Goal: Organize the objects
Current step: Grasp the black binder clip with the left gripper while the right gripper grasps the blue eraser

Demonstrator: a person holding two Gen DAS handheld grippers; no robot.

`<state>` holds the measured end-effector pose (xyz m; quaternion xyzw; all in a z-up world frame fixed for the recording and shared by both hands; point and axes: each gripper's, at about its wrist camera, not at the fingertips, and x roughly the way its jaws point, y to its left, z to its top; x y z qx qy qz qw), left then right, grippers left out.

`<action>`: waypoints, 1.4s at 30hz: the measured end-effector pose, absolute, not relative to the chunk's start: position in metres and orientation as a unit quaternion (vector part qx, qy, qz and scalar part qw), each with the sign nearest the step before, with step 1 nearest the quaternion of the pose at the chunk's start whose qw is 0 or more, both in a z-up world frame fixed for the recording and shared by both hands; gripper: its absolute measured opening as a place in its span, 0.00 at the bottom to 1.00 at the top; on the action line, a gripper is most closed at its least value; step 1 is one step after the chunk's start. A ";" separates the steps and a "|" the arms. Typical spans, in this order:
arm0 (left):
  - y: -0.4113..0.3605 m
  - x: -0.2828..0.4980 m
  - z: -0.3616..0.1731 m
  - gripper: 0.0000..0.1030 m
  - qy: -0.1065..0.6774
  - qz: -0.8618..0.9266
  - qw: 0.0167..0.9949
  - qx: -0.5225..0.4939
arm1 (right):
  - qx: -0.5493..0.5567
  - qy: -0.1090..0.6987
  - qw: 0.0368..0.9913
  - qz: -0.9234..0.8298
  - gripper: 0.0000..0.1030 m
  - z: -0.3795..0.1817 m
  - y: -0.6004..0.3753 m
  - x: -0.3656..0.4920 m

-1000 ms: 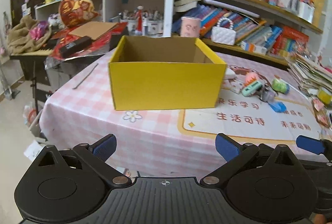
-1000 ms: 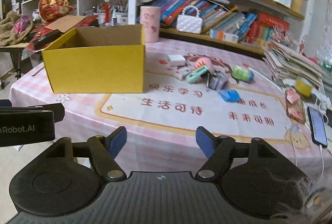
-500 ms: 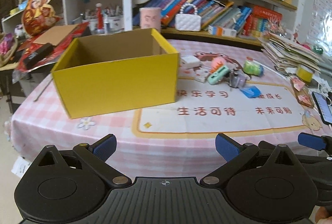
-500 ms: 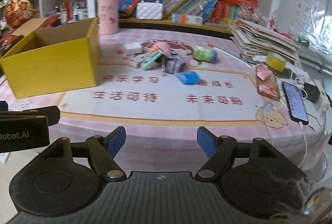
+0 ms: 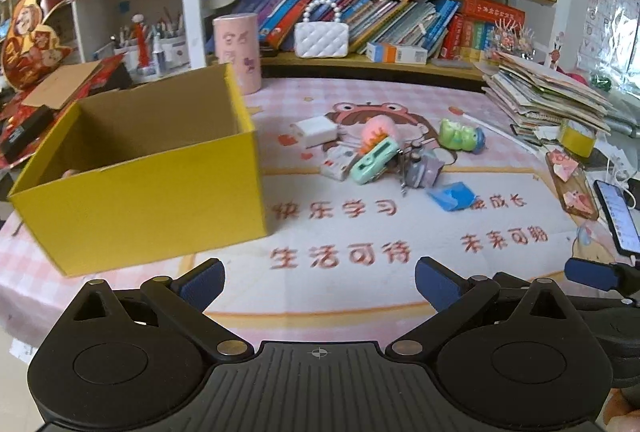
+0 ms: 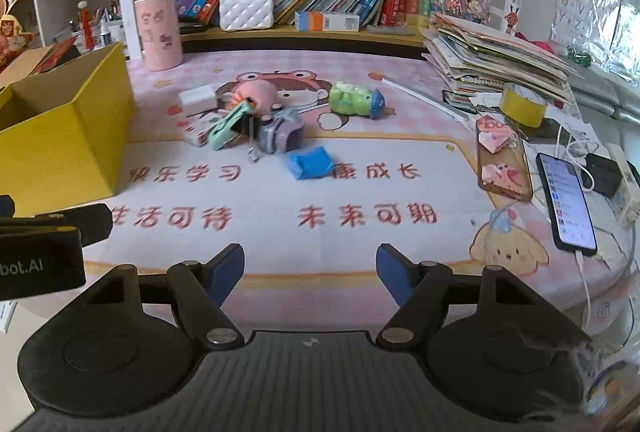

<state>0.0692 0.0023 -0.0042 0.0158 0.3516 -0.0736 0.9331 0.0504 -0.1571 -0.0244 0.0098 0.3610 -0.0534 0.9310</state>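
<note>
An open yellow cardboard box (image 5: 148, 188) (image 6: 60, 136) stands on the left of the pink table mat. To its right lies a cluster of small items: a white block (image 5: 316, 130), a pink toy (image 5: 378, 130), a mint-green device (image 5: 374, 160) (image 6: 226, 126), a grey-purple toy (image 5: 422, 168) (image 6: 280, 134), a blue packet (image 5: 452, 195) (image 6: 312, 162) and a green toy (image 5: 460, 135) (image 6: 354, 99). My left gripper (image 5: 318, 282) hangs open over the table's near edge. My right gripper (image 6: 310, 270) hangs there too, its jaws closing slightly with nothing between them.
A phone (image 6: 566, 204) on a cable, a phone case (image 6: 502, 156), a yellow tape roll (image 6: 524, 106) and a stack of papers (image 6: 492, 60) crowd the right side. A pink cylinder (image 5: 236, 50) and a white handbag (image 5: 320, 38) stand before the bookshelves.
Both views have swung right and moved closer to the table: the yellow box slid towards the left edge and the small items and the phone came into fuller view. The right jaws narrowed a little.
</note>
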 end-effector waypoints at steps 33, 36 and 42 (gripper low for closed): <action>-0.082 0.190 -0.014 0.86 0.379 -0.003 0.925 -0.007 | 0.002 0.365 0.924 0.114 0.55 -0.075 -0.218 0.187; -0.082 0.191 -0.013 0.86 0.380 0.001 0.925 -0.004 | 0.006 0.364 0.923 0.121 0.53 -0.078 -0.218 0.193; -0.080 0.193 -0.008 0.86 0.375 0.007 0.927 -0.008 | 0.009 0.362 0.922 0.135 0.51 -0.079 -0.217 0.202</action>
